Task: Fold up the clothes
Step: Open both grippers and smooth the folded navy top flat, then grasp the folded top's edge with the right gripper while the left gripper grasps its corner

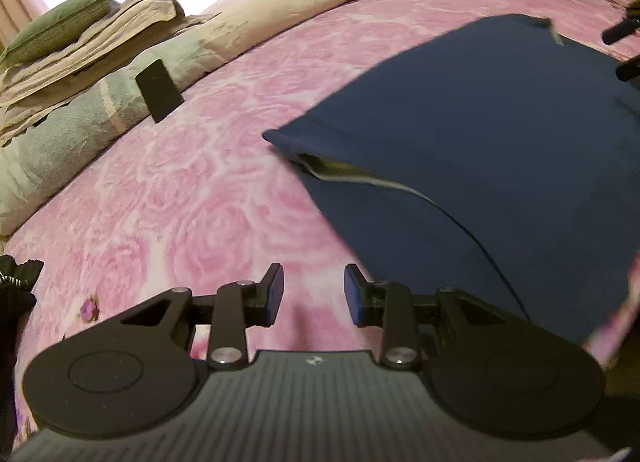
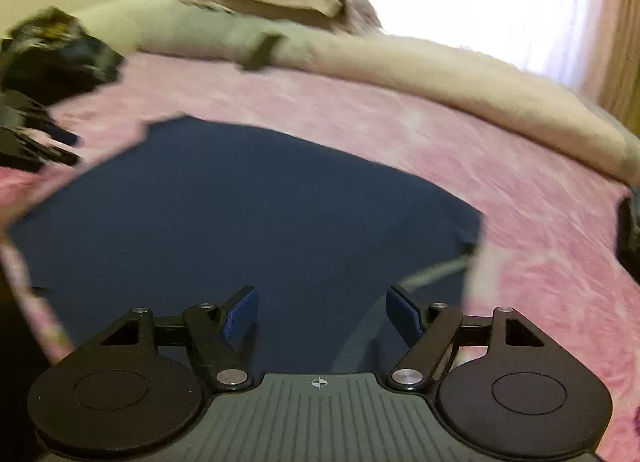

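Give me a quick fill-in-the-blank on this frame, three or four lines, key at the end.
1. The navy garment lies on a ____ floral bedspread.
2. The left gripper is open and holds ____.
3. The right gripper hovers open over the ____ garment.
4. A green cushion sits on top of folded ____ bedding.

Missing words: pink; nothing; navy; beige

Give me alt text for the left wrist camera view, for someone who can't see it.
A navy blue garment lies folded flat on a pink rose-patterned bedspread, to the right of the open, empty left gripper in the foreground. Rolled bedding and a green cushion sit along the far edge, with a small black rectangular object leaning against them.
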Available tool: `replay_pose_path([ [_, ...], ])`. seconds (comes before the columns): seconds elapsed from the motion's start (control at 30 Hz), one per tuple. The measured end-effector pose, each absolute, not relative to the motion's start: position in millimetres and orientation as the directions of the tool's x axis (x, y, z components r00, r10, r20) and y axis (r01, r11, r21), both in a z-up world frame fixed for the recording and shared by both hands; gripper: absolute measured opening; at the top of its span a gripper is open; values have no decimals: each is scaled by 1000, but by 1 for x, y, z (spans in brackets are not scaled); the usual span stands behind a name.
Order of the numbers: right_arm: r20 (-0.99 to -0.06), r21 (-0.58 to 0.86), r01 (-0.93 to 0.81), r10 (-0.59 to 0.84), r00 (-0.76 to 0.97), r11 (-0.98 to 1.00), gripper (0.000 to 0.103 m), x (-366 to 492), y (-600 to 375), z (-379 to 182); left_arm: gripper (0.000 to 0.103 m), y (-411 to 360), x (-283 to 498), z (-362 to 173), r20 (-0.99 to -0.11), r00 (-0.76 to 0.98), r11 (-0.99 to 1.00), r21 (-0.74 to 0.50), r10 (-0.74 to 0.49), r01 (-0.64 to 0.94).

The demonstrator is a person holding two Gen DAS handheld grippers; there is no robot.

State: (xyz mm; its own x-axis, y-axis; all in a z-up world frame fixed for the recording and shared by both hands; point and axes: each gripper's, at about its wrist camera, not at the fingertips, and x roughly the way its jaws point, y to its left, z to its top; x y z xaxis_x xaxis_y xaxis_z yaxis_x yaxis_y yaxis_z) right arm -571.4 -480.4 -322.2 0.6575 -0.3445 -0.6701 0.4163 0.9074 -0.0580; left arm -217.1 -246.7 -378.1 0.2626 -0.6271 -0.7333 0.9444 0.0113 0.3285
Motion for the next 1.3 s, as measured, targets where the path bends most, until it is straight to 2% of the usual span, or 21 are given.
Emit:
replay_pose_path([
  [0.3,-671,-93,263,-256,696,960,74,-523,-379,-335,37,-191,-235,-379,-746,204,-76,323,-634,943],
  [0.53,-664,-117,193,-222,714,974,74,-488,-339,-340,40,-173,-232,-380,-748,154,-76,264,-646,962],
  [0.63,-665,-149,163,-220,713,975,96,-480,-329,-343,40,-170,-230,-383,-749,156,-85,272,-644,958],
  [0.8,-664,-169,128,-209,718,977,96,-462,-314,-347,41,-171,-223,-386,-755,144,-122,284,-640,951],
  [1.03,-649,-277,37,-215,730,960,96,-422,-269,-364,44,-173,-209,-380,-737,147,-186,350,-660,918],
  [1.1,-641,-309,13,-218,736,951,90,-412,-256,-373,45,-175,-203,-378,-736,146,-194,356,-661,914],
  [1.13,-639,-323,8,-225,735,946,75,-406,-251,-377,46,-176,-201,-378,-735,147,-197,360,-662,912],
  [1.17,-639,-336,5,-232,733,942,66,-400,-247,-383,46,-177,-199,-377,-735,149,-200,364,-662,910],
  [1.3,-627,-393,-5,-264,733,919,65,-379,-234,-399,46,-180,-191,-379,-738,158,-206,376,-656,903],
])
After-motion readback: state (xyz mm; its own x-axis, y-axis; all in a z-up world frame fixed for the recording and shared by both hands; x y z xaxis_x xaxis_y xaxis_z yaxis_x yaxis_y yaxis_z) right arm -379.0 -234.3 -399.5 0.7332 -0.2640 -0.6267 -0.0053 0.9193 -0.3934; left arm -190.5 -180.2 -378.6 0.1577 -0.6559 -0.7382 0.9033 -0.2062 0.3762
